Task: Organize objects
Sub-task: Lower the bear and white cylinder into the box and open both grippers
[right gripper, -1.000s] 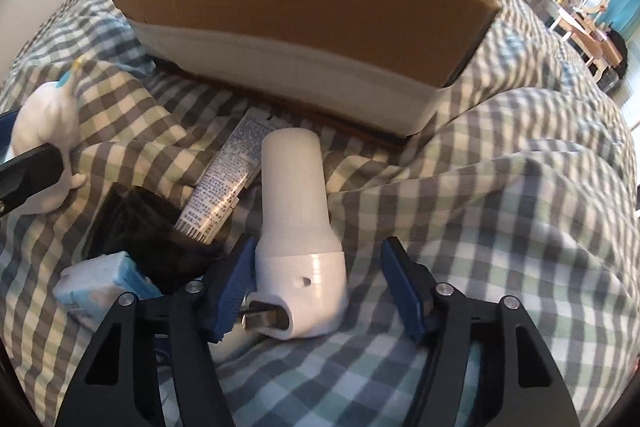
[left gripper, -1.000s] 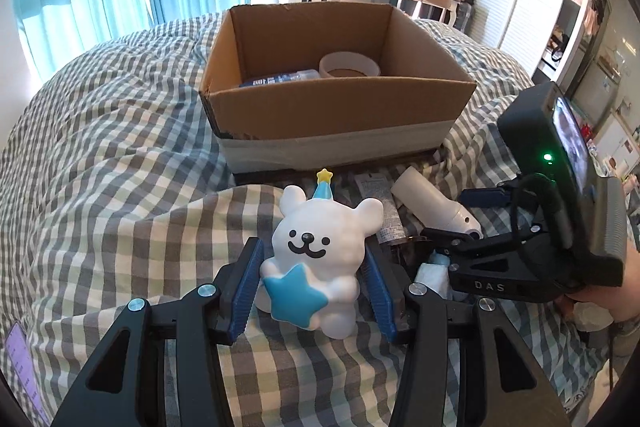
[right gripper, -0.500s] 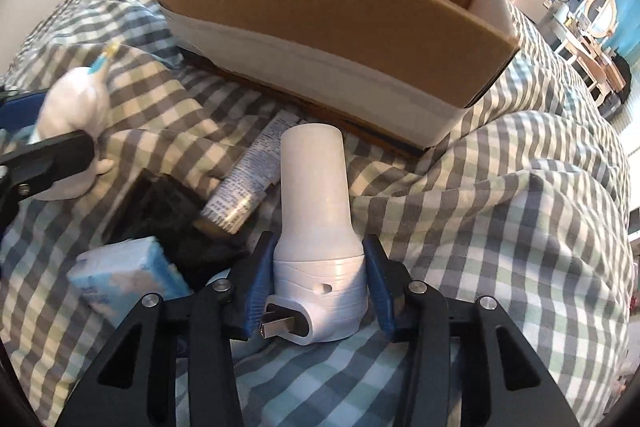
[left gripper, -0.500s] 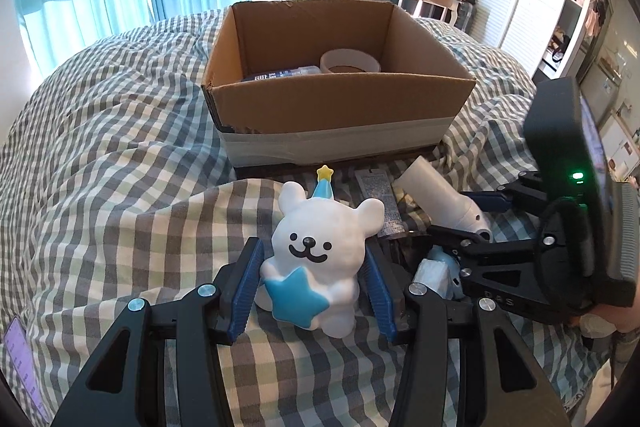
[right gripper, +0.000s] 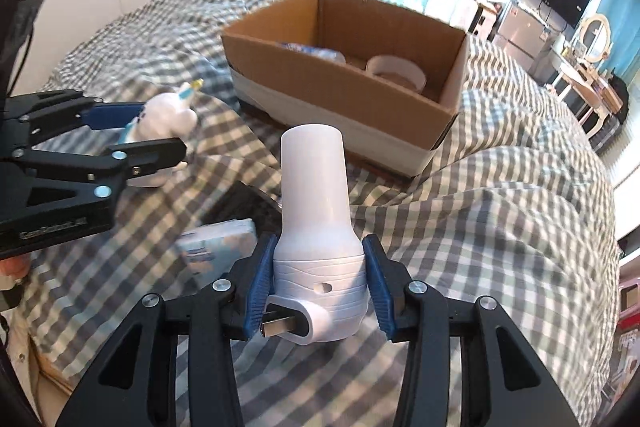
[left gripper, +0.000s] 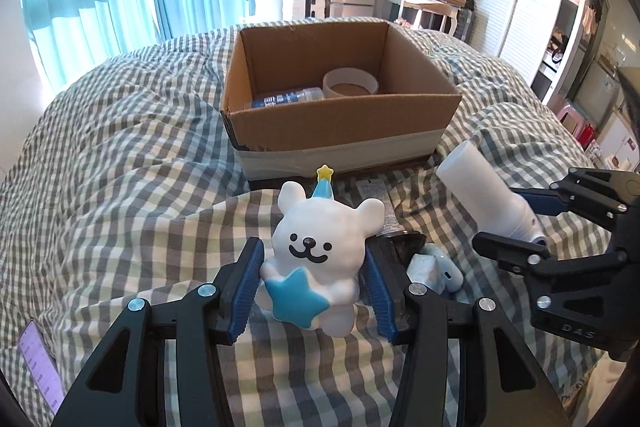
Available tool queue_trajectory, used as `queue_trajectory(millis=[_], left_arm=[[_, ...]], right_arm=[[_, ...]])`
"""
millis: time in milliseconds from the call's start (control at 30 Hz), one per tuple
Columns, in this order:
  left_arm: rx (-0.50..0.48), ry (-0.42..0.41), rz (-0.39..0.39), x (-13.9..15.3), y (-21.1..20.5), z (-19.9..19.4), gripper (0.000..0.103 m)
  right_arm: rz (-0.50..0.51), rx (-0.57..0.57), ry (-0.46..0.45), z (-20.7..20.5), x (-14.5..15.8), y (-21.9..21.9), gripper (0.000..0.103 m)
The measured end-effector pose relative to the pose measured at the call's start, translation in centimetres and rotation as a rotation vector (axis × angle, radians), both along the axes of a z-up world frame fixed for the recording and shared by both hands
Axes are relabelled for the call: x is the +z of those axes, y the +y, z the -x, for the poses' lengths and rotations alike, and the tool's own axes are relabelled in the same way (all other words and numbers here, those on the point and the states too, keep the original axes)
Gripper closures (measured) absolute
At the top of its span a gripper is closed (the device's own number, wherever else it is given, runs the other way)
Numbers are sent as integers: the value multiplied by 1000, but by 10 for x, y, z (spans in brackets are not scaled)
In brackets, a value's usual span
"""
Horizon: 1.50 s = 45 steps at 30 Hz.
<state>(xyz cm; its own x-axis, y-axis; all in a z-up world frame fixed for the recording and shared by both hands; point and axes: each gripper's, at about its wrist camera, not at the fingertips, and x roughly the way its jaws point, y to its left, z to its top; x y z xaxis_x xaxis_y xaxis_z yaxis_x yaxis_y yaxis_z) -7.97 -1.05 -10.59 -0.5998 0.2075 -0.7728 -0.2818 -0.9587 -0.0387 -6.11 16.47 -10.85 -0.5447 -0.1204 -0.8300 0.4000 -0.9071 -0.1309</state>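
Observation:
My left gripper (left gripper: 314,281) is shut on a white bear figure (left gripper: 322,247) with a blue star and party hat, held just above the checked bedspread. My right gripper (right gripper: 318,289) is shut on a white cylindrical device (right gripper: 316,223) with a metal plug at its base, lifted off the bed and pointing toward the box. An open cardboard box (left gripper: 340,119) sits beyond both; inside lie a blue-labelled bottle (left gripper: 286,97) and a white tape roll (left gripper: 350,83). The right gripper with the device (left gripper: 486,195) shows at the right of the left wrist view.
On the bed between the grippers lie a tube (left gripper: 378,199), a black item (right gripper: 240,203) and a blue-white tissue pack (right gripper: 218,247). Curtains, a desk and wardrobes stand beyond the bed.
My right gripper closed on the white device and lifted it off the bed toward the box. My left gripper rose slightly with the bear in it.

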Motion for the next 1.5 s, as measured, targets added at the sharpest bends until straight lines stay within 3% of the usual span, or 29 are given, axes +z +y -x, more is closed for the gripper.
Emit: queue_trajectory(millis=[467,767,1067,1500], left_arm=[[-17,100,-8,46,5,-31,52],[-5,171,-35,86,11,-20,52],[8,217,17,111,20,32,52],[4,173,54,94,32,145,52]], right_arm=[[64,18,122,-48,57,-7,59],[104,16,195,-50,94,-8,59],[126,6,240,-10,121,-7,59],[196,-45,188,111,115,7,59]])
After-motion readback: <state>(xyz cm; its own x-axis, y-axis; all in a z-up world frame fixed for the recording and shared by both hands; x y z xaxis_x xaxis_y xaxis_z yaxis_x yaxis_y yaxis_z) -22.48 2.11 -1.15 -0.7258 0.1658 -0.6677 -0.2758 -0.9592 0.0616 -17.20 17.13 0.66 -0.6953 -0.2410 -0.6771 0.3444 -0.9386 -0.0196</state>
